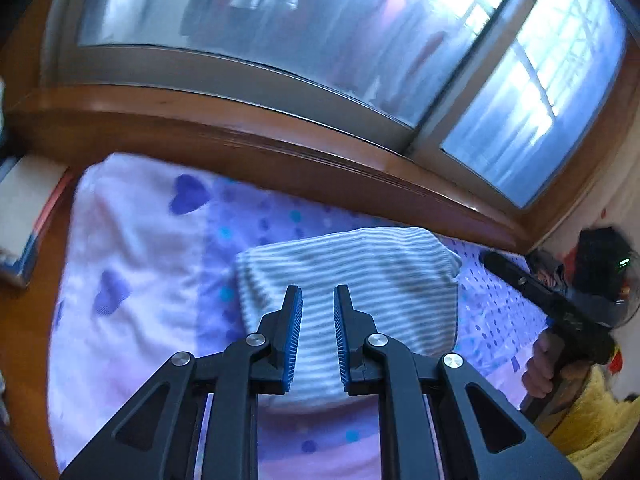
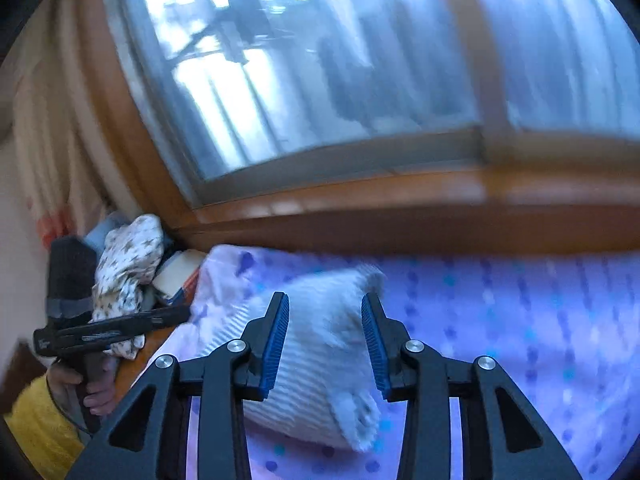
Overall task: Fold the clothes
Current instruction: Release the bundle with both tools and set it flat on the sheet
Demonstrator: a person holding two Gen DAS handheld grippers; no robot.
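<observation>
A folded grey-and-white striped garment (image 1: 360,268) lies on the purple dotted bedsheet (image 1: 152,248). My left gripper (image 1: 317,292) hovers over its near part, jaws a narrow gap apart with nothing pinched between the blue pads. At the right of that view a hand holds the right gripper (image 1: 496,262), seen from the side beyond the garment's right edge. In the right wrist view the garment (image 2: 320,360) is blurred and lies below my right gripper (image 2: 325,300), whose jaws stand open with no cloth gripped. The left gripper (image 2: 180,315) shows at the left, held by a hand.
A wooden window sill (image 1: 280,152) and glass panes run along the bed's far side. A box (image 1: 28,208) sits off the sheet's left corner. A star-patterned cloth heap (image 2: 128,268) lies in the corner, with a yellow sleeve (image 2: 36,428) below it.
</observation>
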